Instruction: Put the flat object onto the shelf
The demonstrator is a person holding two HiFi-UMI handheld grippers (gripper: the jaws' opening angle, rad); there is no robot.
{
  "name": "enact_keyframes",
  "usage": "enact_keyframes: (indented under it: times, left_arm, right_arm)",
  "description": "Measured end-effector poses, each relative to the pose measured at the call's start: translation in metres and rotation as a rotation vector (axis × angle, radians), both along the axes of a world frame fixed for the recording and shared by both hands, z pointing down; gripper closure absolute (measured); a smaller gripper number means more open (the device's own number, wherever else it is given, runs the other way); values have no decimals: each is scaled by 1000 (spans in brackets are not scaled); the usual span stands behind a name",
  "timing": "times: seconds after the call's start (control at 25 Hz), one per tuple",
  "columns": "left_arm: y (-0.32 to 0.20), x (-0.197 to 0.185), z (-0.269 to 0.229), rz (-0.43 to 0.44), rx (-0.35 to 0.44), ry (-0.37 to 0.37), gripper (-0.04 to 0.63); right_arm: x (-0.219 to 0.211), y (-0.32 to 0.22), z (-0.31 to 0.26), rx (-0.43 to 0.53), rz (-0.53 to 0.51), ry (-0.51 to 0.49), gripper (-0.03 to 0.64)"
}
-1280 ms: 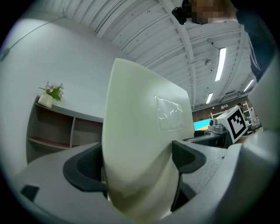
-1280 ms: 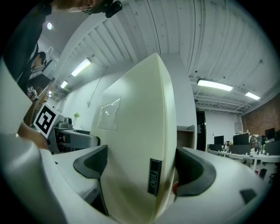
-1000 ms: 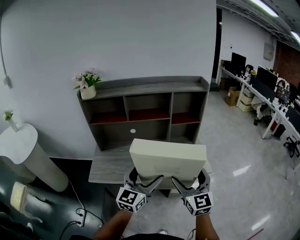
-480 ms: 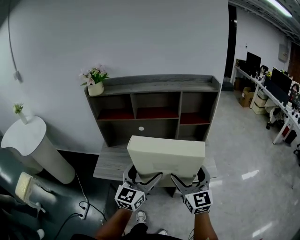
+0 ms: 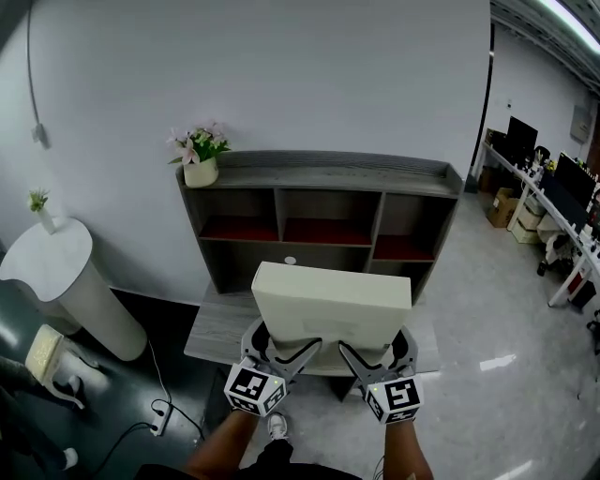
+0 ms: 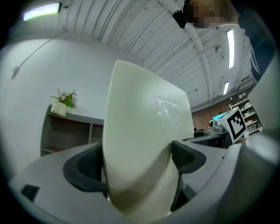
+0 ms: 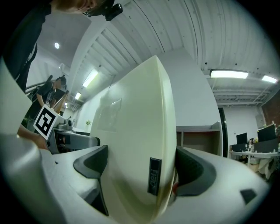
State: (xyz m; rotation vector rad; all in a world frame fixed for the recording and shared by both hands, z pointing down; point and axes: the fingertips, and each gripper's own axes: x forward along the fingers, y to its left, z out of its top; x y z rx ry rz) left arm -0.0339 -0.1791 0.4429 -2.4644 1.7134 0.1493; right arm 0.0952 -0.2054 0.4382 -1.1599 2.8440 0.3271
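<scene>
Shelf (image 5: 328, 176) closer — flat object (image 5: 330, 305) held, flowerpot (image 5: 200, 172) atop

Office: row of desks (image 5: 527, 185) w/ monitors (image 5: 521, 134) at far rt, ceiling strip lights (image 5: 572, 17), glossy floor (image 5: 497, 328), grey shelf unit (image 5: 323, 176).

Gray shelf unit (image 5: 323, 176) against the wall; a flower pot (image 5: 201, 173) stands on its top's left end.

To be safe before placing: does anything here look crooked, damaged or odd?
Nothing stands out: left gripper and right gripper clamp the flat object roughly level; shelf and flower pot stand upright.
</scene>
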Motion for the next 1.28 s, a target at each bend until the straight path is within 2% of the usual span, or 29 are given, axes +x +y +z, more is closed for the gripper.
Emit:
enact_keyframes:
  times: [0.84,1.28]
  left_arm:
    - [-99,-129,-13,-12,-1,16,118]
    - [-135,-180,-27,2,35,19,118]
  right_arm:
    - [-129,-102,-16,3,-31,10,146]
    - [-180,-136,-31,43,-22,17,146]
